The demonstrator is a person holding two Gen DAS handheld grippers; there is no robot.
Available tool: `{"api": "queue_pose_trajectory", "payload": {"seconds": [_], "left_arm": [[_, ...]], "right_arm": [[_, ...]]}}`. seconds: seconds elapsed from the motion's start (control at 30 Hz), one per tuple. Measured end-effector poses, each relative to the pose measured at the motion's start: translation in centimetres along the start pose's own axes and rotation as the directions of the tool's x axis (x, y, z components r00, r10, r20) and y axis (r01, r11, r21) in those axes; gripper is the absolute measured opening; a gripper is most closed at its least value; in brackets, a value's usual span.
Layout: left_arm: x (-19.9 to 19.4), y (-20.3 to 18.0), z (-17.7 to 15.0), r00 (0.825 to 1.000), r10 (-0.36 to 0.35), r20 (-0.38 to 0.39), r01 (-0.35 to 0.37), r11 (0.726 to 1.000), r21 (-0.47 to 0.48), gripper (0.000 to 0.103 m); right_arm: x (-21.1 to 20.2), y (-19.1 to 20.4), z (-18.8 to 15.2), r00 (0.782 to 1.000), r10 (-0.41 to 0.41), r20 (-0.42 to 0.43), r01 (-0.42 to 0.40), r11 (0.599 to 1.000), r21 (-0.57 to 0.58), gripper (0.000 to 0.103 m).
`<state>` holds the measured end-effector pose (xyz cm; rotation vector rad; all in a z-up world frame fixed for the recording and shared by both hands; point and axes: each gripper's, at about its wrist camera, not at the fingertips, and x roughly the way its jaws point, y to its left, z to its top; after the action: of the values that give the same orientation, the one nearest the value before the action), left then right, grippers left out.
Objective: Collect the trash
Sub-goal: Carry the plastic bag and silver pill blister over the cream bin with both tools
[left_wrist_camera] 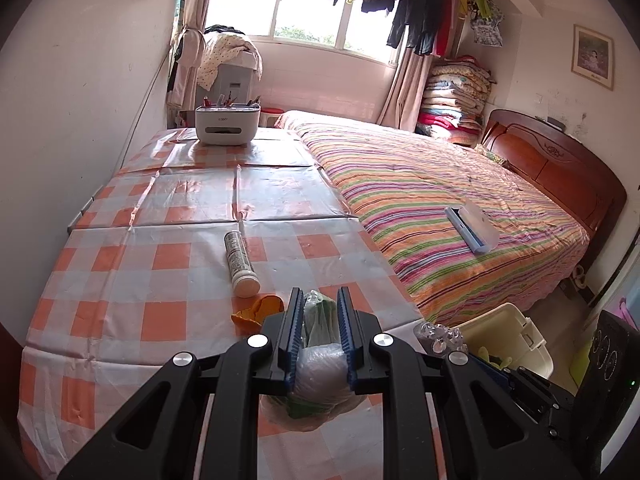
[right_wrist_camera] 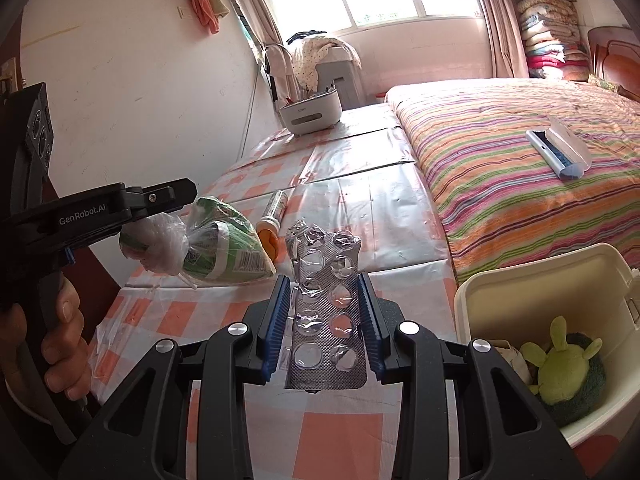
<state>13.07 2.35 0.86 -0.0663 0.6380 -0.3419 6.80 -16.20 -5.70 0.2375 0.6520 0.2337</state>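
An empty blister pack [right_wrist_camera: 326,308] is clamped between the pads of the right gripper [right_wrist_camera: 325,322], held above the checked table [right_wrist_camera: 344,432] just beside the cream bin [right_wrist_camera: 520,280]. A crumpled plastic bag with green wrapping [left_wrist_camera: 320,344] is pinched tight by the left gripper [left_wrist_camera: 319,338], also above that table. A white tube [left_wrist_camera: 239,262] and orange peel [left_wrist_camera: 260,308] are seen lying on the table beyond the bag, farther from the bin.

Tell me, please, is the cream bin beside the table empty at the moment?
No: the right wrist view shows a green plush toy lying inside the cream bin, with some crumpled paper beside it.
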Motion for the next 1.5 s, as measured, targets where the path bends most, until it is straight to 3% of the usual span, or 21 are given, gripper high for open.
{"api": "queue_pose_trajectory", "payload": {"seconds": [0.77,1.5], "left_arm": [[1.1,-6.6,0.1,0.994,-0.103,-0.028,0.105,0.992,0.075,0.017],[3.1,-14.6,-0.7,0.975,-0.203,-0.088,0.215,0.963,0.16,0.017]], "right_arm": [[-3.0,-5.2,0.4,0.995,-0.079,0.053,0.075,0.995,0.07,0.033],[-6.3,-12.5,-1.0,0.978,-0.191,0.081,0.17,0.961,0.218,0.033]]}}
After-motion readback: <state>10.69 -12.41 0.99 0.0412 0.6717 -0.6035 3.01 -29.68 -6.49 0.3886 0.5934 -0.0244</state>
